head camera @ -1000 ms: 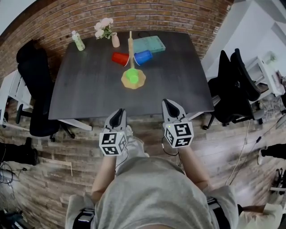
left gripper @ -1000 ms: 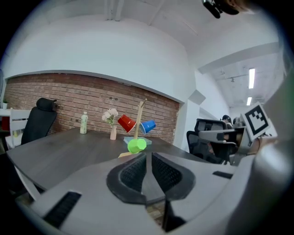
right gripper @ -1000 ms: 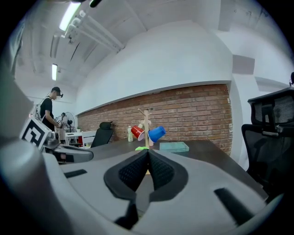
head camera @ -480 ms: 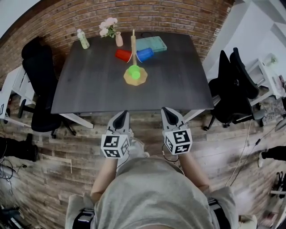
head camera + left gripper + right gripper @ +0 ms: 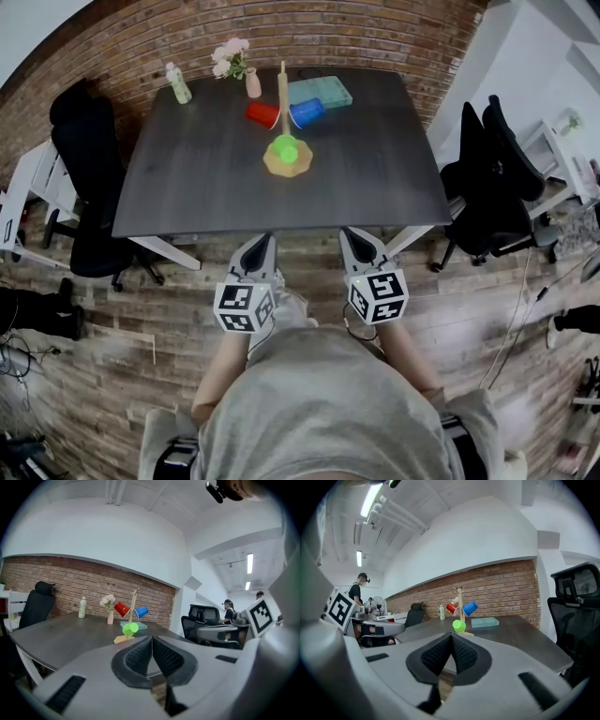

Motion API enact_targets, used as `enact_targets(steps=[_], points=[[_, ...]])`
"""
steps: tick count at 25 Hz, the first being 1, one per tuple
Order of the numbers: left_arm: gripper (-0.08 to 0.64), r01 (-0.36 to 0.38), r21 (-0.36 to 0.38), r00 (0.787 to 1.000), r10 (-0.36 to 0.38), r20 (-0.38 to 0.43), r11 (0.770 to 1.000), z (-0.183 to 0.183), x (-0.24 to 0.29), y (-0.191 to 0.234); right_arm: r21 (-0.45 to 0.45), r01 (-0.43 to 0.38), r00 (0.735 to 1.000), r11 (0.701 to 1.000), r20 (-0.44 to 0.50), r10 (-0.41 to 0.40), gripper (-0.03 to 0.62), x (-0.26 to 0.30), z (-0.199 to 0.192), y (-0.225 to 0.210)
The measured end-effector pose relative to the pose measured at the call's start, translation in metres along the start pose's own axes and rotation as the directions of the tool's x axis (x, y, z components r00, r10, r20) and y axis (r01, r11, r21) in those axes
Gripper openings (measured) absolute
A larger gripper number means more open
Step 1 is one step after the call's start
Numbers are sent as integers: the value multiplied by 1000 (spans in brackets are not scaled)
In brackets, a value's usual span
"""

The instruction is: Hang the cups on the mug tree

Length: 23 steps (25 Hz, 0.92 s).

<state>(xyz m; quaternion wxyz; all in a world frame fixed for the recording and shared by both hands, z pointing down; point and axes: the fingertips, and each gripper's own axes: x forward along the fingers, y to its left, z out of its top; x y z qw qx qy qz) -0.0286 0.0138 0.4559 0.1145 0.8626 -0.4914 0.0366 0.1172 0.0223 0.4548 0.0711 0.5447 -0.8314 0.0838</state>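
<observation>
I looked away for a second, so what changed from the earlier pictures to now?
The left gripper and right gripper both drew back a little from the near edge of the dark grey table, toward the person. Their fingers are shut and empty; nothing was grabbed or let go. The red plastic cup, blue plastic cup and green plastic cup stayed hanging on the wooden mug tree.

Mug tree with three cups hung.
My wooden mug tree (image 5: 282,94) stands upright: red cup (image 5: 262,113) on its left, blue cup (image 5: 307,112) on its right, green cup (image 5: 285,148) low in front.
</observation>
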Motion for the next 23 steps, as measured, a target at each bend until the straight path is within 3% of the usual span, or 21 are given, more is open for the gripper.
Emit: enact_targets(steps=[23], points=[[11, 17, -50, 1000, -18, -16, 999, -2, 2, -4, -1, 1, 1000, 1000, 25, -1, 0, -1, 6, 3]])
